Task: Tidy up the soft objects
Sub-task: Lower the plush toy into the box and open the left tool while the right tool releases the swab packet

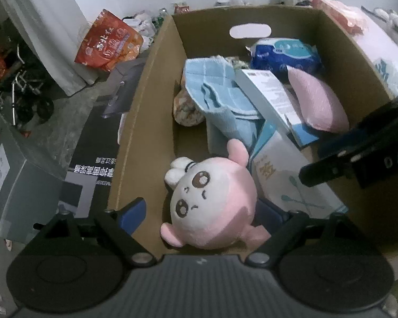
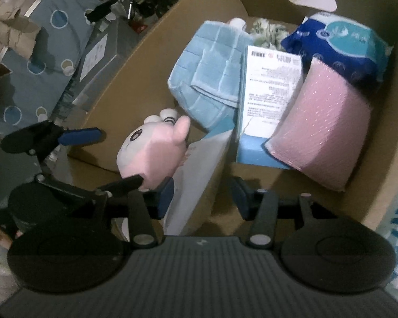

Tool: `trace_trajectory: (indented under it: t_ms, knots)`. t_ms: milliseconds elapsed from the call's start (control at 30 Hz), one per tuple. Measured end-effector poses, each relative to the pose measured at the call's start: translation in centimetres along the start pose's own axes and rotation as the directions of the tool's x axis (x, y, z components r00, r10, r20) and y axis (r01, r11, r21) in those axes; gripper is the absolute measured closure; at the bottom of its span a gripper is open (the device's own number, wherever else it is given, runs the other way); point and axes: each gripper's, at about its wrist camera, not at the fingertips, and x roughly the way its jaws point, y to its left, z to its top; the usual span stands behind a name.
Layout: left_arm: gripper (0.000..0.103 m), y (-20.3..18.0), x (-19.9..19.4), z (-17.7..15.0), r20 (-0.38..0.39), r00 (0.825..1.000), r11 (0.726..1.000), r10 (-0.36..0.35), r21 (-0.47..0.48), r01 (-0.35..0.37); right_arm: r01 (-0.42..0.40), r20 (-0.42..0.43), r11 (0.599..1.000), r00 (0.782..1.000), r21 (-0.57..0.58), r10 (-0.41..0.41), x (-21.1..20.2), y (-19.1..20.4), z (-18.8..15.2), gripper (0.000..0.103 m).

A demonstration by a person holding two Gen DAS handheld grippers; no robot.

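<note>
Left gripper (image 1: 203, 208): jaws spread wide, one blue pad outside the box's left wall, the other low at the right; pads press on nothing. The pink plush sits between them, untouched as far as the left wrist view shows.
Pink plush toy (image 1: 212, 201): lies on the floor of the cardboard box (image 1: 143, 122) at the near left corner, face up. In the left wrist view it is at 12 o'clock from the left gripper, just ahead of the pads. Long axis runs roughly 7 to 1 o'clock, ear tip toward 1.
Nearer hand: left, by judgement; the plush is centred in its jaws.
Right gripper (image 2: 201, 197): jaws partly apart, nothing between the pads; the edge of the white carton (image 2: 199, 175) stands just beyond the gap. The plush (image 2: 154, 151) is at 10 o'clock from it.
Blue towel (image 1: 215, 92): folded, at 12 o'clock beyond the plush, leaning on the other contents.
Pink padded pack (image 1: 315, 100): at 2 o'clock, against the right wall.
Blue tissue pack (image 1: 284, 55): far right corner, under the handle slot.
Count, plush: one.
Count, towel: one.
Count, pink pack: one.
Count, tissue pack: one.
Count, printed cartons: two visible.
Count, grippers: two.
</note>
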Motion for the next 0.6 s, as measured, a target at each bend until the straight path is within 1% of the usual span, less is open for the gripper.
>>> trace_trajectory:
  t_ms: [100, 167, 333, 467, 533, 567, 600]
  knots:
    - [0.012, 0.3, -0.8, 0.0, 0.018, 1.000, 1.000, 0.009, -0.019, -0.009, 0.002, 0.015, 1.000, 1.000, -0.010, -0.002, -0.3, 0.1, -0.3, 0.062]
    - [0.012, 0.4, -1.6, -0.1, 0.040, 0.999, 0.999, 0.016, -0.032, -0.014, -0.022, 0.026, 1.000, 0.999, -0.002, 0.022, -0.6, 0.2, -0.4, 0.062]
    - [0.011, 0.4, -4.0, -0.3, 0.099, 0.995, 0.997, 0.025, -0.077, -0.017, -0.075, 0.118, 0.997, 0.990, -0.003, 0.075, -3.3, 0.3, -1.1, 0.060]
    - [0.008, -0.7, -5.6, -0.4, 0.147, 0.988, 0.994, 0.037, -0.109, -0.021, -0.111, 0.215, 0.994, 0.970, -0.012, 0.111, -6.5, -0.3, -2.6, 0.051]
    - [0.008, -1.4, -6.2, -0.3, 0.163, 0.986, 0.992, 0.046, -0.122, -0.026, -0.111, 0.265, 0.993, 0.958, -0.025, 0.114, -8.0, -0.7, -3.5, 0.044]
    - [0.007, -1.8, -6.6, -0.3, 0.172, 0.984, 0.991, 0.054, -0.134, -0.031, -0.101, 0.290, 0.994, 0.951, -0.033, 0.106, -8.8, -0.7, -4.0, 0.038]
    - [0.006, -2.2, -6.8, -0.3, 0.179, 0.982, 0.989, 0.058, -0.142, -0.033, -0.088, 0.311, 0.995, 0.945, -0.042, 0.096, -9.5, -0.7, -4.4, 0.033]
